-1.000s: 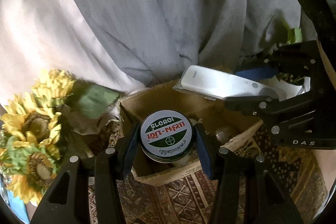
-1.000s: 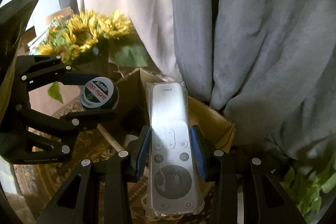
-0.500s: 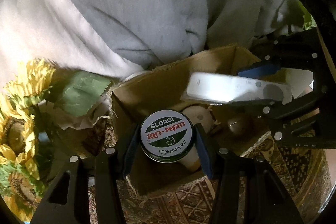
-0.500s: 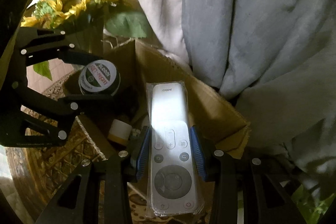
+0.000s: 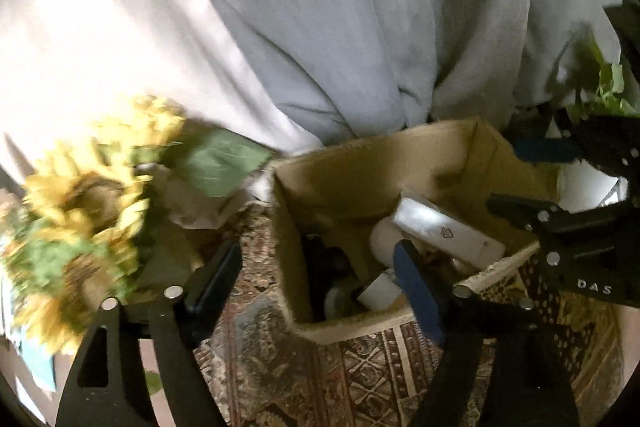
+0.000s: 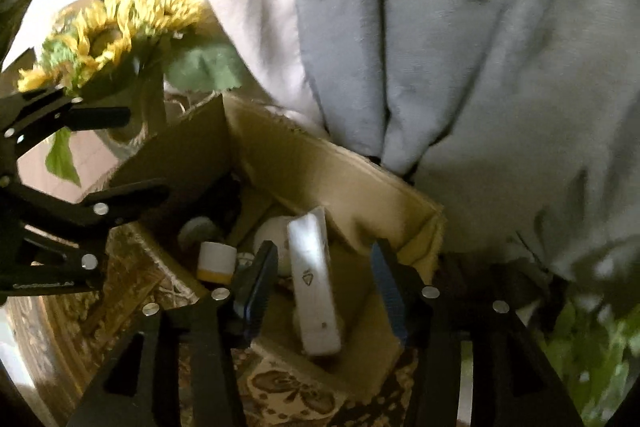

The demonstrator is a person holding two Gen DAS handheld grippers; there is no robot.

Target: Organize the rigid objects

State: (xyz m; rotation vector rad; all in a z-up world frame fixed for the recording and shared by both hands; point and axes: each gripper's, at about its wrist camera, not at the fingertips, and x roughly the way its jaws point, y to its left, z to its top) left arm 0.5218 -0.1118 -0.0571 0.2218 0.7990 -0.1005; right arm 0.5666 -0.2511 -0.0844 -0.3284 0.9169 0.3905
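over the box [image 5: 448,135] both your grippers hang spread wide and empty: left gripper [image 5: 320,267], right gripper [image 6: 320,279]. remote [image 6: 314,287] lies face down inside, leaning on the clutter; the tin [image 6: 198,231] looks to sit low at the left wall, blurry. drop step looks done. next: pull both back clear of the rim, then find any loose item.

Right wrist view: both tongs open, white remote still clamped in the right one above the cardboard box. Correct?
Not quite. The right tongs are open and empty; the white rectangular remote lies loose inside the brown cardboard box, as the right wrist view shows. Left tongs open too.
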